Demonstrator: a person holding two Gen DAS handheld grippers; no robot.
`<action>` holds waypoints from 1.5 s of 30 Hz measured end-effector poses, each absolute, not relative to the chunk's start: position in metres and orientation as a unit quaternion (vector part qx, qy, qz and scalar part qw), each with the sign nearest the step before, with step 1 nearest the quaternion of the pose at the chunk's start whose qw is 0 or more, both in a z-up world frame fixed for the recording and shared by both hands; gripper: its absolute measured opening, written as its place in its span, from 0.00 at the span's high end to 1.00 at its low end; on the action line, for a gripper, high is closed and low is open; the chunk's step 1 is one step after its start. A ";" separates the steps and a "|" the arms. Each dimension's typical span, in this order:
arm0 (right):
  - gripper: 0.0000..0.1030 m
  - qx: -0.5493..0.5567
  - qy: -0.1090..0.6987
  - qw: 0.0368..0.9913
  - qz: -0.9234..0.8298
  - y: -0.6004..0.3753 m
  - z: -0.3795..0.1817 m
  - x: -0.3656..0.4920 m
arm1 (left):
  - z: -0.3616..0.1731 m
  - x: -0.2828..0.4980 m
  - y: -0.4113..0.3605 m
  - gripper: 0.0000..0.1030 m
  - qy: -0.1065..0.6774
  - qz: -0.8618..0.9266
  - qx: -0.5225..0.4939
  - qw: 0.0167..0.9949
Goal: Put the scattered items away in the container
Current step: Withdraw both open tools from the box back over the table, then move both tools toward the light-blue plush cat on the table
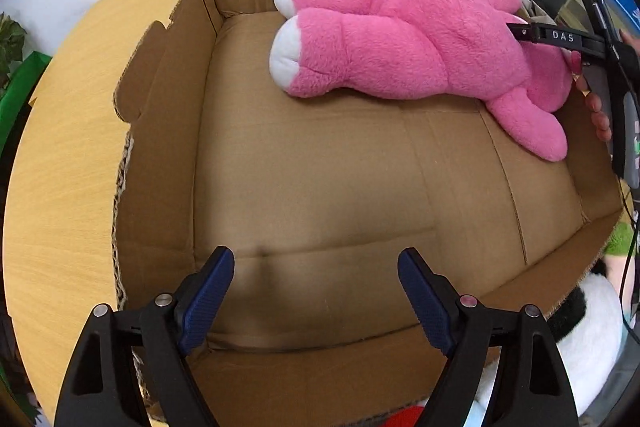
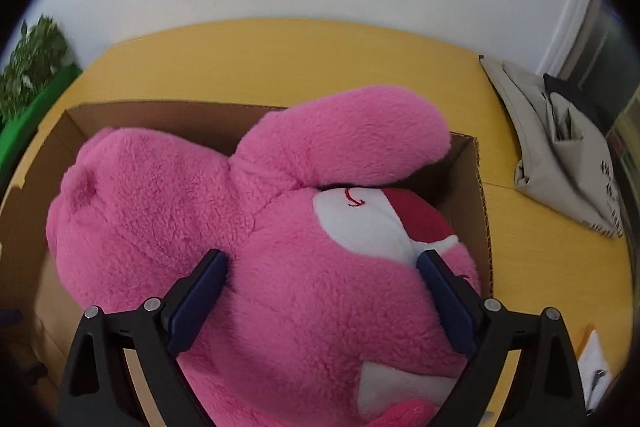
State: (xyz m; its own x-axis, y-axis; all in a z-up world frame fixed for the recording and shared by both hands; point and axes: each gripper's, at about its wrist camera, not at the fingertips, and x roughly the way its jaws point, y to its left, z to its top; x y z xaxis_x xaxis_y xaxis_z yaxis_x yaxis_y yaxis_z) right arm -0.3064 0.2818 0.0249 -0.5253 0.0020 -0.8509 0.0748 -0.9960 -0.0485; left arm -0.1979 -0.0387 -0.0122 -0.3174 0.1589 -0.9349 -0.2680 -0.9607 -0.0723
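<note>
A big pink plush bear [image 1: 404,39] lies in the far right part of an open cardboard box [image 1: 320,179], white-soled feet pointing left. My left gripper [image 1: 316,291] is open and empty over the box's near wall. In the right wrist view my right gripper [image 2: 320,291] straddles the bear's head [image 2: 320,307], its blue pads pressed against the fur on both sides. The bear's body [image 2: 132,207] lies in the box [image 2: 472,187]. The right gripper also shows in the left wrist view [image 1: 560,39] at the bear's head.
The box stands on a yellow wooden table [image 1: 60,167]. A black-and-white plush toy [image 1: 588,327] and something red [image 1: 404,419] lie by the box's near right corner. A beige cloth bag [image 2: 560,147] lies on the table at right. A green plant [image 2: 32,67] stands far left.
</note>
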 end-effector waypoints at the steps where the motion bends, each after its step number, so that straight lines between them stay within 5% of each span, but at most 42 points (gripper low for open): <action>1: 0.08 0.483 0.036 0.020 -0.875 0.283 0.031 -0.301 | -0.013 -0.193 -0.037 0.16 0.055 0.809 -0.569 0.135; 9: 0.08 0.375 -0.027 0.093 -0.922 0.292 0.088 -0.157 | 0.016 -0.161 -0.062 0.17 -0.035 0.840 -0.521 0.147; 12: 0.00 0.335 -0.031 0.084 -0.938 0.298 0.102 -0.081 | 0.058 -0.127 -0.078 0.17 -0.048 0.877 -0.458 0.138; 16: 0.00 0.307 -0.067 0.068 -0.947 0.310 0.104 0.001 | 0.102 -0.065 -0.090 0.01 -0.050 0.911 -0.384 0.145; 22: 0.00 0.305 -0.127 0.056 -0.942 0.308 0.077 0.087 | 0.123 0.033 -0.077 0.00 -0.029 0.934 -0.330 0.134; 45: 0.00 0.321 -0.075 0.026 -0.944 0.287 0.069 0.175 | 0.072 0.109 -0.022 0.00 -0.021 0.931 -0.339 0.136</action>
